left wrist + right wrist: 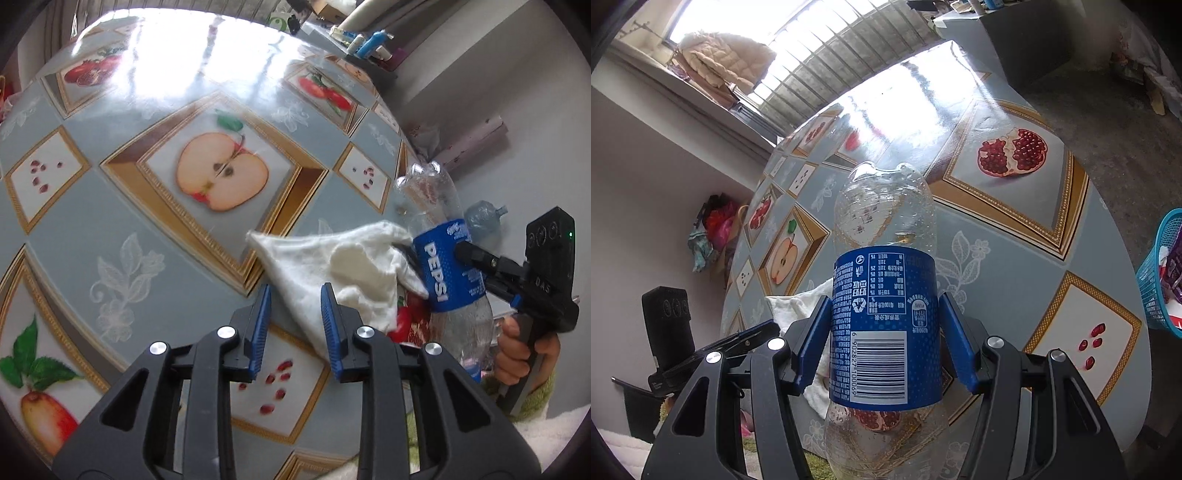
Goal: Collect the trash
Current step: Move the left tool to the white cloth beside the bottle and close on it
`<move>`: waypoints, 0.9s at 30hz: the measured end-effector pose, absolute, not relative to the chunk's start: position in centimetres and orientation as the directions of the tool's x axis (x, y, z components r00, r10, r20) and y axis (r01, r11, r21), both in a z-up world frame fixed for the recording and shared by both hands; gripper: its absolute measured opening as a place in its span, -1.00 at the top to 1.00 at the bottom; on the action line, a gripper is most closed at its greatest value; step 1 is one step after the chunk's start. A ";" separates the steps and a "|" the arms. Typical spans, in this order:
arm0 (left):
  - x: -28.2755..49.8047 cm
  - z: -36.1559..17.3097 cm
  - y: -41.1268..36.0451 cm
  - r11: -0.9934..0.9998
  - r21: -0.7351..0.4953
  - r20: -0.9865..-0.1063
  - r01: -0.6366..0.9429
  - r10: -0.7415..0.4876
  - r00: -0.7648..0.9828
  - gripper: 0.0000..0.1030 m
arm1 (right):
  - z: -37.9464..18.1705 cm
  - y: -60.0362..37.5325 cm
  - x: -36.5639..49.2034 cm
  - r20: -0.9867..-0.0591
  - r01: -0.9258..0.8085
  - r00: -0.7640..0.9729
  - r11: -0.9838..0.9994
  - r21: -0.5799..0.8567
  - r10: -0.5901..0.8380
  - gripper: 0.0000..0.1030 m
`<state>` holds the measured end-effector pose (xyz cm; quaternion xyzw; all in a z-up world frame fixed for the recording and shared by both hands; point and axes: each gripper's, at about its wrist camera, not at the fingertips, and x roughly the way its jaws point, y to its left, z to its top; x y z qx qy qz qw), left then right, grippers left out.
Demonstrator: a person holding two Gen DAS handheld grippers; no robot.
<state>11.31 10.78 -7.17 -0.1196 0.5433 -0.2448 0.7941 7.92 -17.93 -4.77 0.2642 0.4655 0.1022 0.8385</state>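
An empty clear Pepsi bottle [882, 295] with a blue label is held off the table, its base pointing away from me. My right gripper [886, 332] is shut on its label, one blue pad on each side. The left wrist view shows the same bottle [428, 199] at the right with the right gripper [436, 254] around it. A crumpled white tissue [332, 258] lies on the fruit-patterned table [110, 221], touching the bottle. My left gripper [295, 325] is open just in front of the tissue's near corner; its right pad overlaps the tissue's edge and nothing is pinched.
A blue plastic basket [1160, 273] holding wrappers stands beyond the table's right edge. A hand [517, 347] grips the right gripper's handle. Small items [369, 40] sit at the table's far end. A clear water jug [484, 214] is on the floor.
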 end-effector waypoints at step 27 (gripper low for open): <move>10.5 -6.4 4.3 0.895 -0.095 -0.838 0.435 -0.308 0.450 0.90 | -3.5 -16.8 7.9 -0.786 0.052 0.559 0.935 0.352 0.265 -0.15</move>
